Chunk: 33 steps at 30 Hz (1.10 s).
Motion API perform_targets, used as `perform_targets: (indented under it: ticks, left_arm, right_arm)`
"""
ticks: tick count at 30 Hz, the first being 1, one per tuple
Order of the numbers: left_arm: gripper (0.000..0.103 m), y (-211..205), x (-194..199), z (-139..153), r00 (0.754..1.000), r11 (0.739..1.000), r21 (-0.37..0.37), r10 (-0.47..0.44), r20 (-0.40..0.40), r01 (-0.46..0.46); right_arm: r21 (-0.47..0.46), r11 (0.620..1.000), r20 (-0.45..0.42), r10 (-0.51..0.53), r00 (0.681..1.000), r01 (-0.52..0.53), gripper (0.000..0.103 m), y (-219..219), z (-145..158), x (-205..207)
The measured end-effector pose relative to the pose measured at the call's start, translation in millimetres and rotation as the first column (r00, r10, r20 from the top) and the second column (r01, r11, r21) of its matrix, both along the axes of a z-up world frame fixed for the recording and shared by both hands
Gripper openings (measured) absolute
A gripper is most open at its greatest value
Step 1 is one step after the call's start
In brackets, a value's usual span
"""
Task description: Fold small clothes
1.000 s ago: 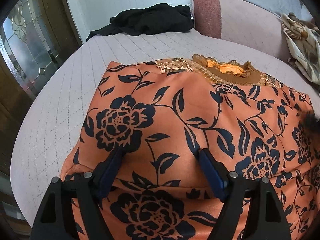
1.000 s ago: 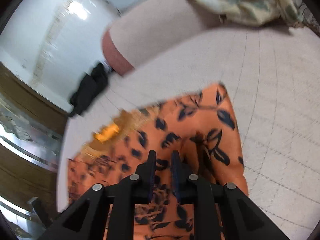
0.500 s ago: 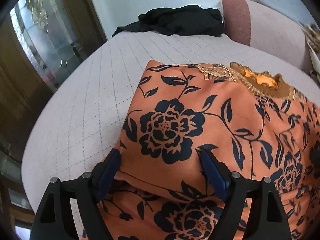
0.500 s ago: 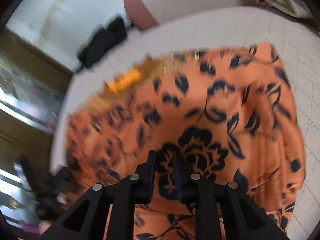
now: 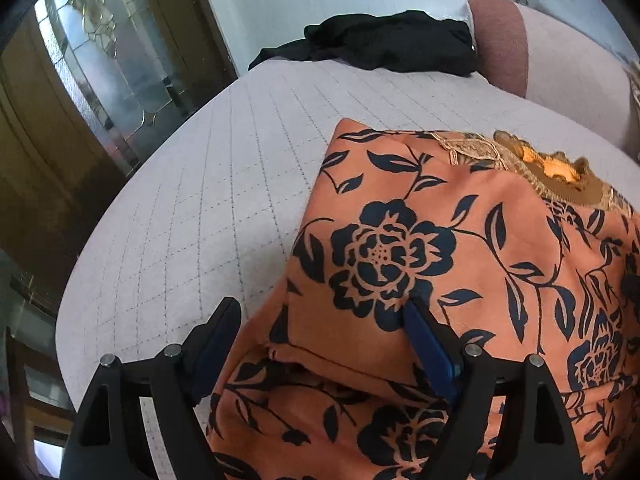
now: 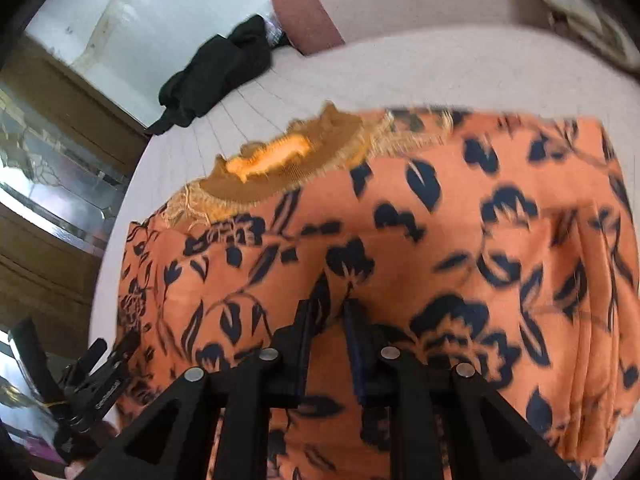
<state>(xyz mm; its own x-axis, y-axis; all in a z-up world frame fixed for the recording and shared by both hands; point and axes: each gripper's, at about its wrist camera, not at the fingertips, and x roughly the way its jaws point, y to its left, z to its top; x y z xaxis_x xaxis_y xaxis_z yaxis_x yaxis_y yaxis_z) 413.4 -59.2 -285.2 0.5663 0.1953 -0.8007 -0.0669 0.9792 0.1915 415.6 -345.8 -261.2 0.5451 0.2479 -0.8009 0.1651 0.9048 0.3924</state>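
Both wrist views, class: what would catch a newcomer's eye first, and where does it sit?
The orange floral garment dominates, spread over the pale quilted bed with its lacy brown collar at the far edge. The left gripper stands open astride the garment's folded left edge, while the right gripper is nearly closed over its middle. A black garment lies crumpled at the bed's far end.

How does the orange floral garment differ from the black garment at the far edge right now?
The orange floral garment is spread flat in folded layers close in front; the black garment lies crumpled at the far edge. The orange one has a navy flower print and a lace-trimmed collar; the black one is plain. The left hand-held gripper straddles the orange one's fold; nothing touches the black one. Both rest on the quilted surface.
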Motion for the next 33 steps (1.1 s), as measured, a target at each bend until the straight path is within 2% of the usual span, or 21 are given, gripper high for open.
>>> perform_targets:
  ticks: [2,5,8,10,14,17,20,24,27,30,33]
  left_arm:
    - [0.084,0.5,0.5,1.4,1.0,1.0,-0.001,-0.003,-0.004,0.003]
    - [0.084,5.0,3.4,2.3,1.0,1.0,-0.005,0.027,-0.006,-0.027]
    - [0.084,14.1,6.1,1.1,0.998,0.997,-0.042,0.058,-0.026,-0.059]
    - [0.084,17.6,7.7,-0.1,0.997,0.996,-0.05,0.07,-0.034,-0.072]
    - [0.084,25.7,6.6,0.0,0.995,0.994,-0.06,0.091,-0.035,-0.093]
    - [0.084,30.6,7.6,-3.4,0.994,0.992,-0.081,0.092,-0.057,-0.097]
    - [0.084,33.4,8.6,-2.9,0.995,0.992,-0.091,0.086,-0.059,-0.091]
    - [0.084,32.7,7.6,2.6,0.997,0.993,-0.094,0.063,-0.036,-0.066]
    - [0.084,23.1,5.2,4.6,0.999,0.998,-0.047,0.034,-0.017,-0.035]
    - [0.084,13.2,4.1,2.2,1.0,1.0,-0.02,0.0,-0.022,-0.001]
    - [0.084,9.6,4.1,-3.3,1.0,1.0,0.002,-0.002,-0.031,0.002]
  right_arm:
    - [-0.012,1.0,0.005,0.004,1.0,-0.004,0.02,3.6,4.4,3.8]
    - [0.056,0.996,0.055,0.062,0.997,-0.065,0.02,18.2,11.2,8.0]
    - [0.105,0.984,0.101,0.135,0.986,-0.145,0.02,43.3,17.1,13.8]
    - [0.137,0.969,0.101,0.191,0.976,-0.204,0.02,63.8,18.2,22.3]
    - [0.125,0.966,0.074,0.22,0.973,-0.228,0.02,95.2,12.3,41.8]
    - [0.07,0.983,0.013,0.167,0.986,-0.168,0.019,107.2,-1.5,62.1]
    - [0.052,0.989,0.043,0.137,0.99,-0.139,0.019,109.1,-2.3,77.6]
    - [0.062,0.992,0.026,0.106,0.994,-0.107,0.019,106.3,4.9,84.5]
    - [-0.01,0.995,0.057,0.096,0.994,-0.096,0.019,103.3,16.5,70.1]
    - [-0.032,0.996,0.066,0.086,0.994,-0.084,0.019,87.3,25.5,48.9]
    - [-0.084,0.995,0.043,0.058,0.997,-0.054,0.019,67.0,28.9,23.0]
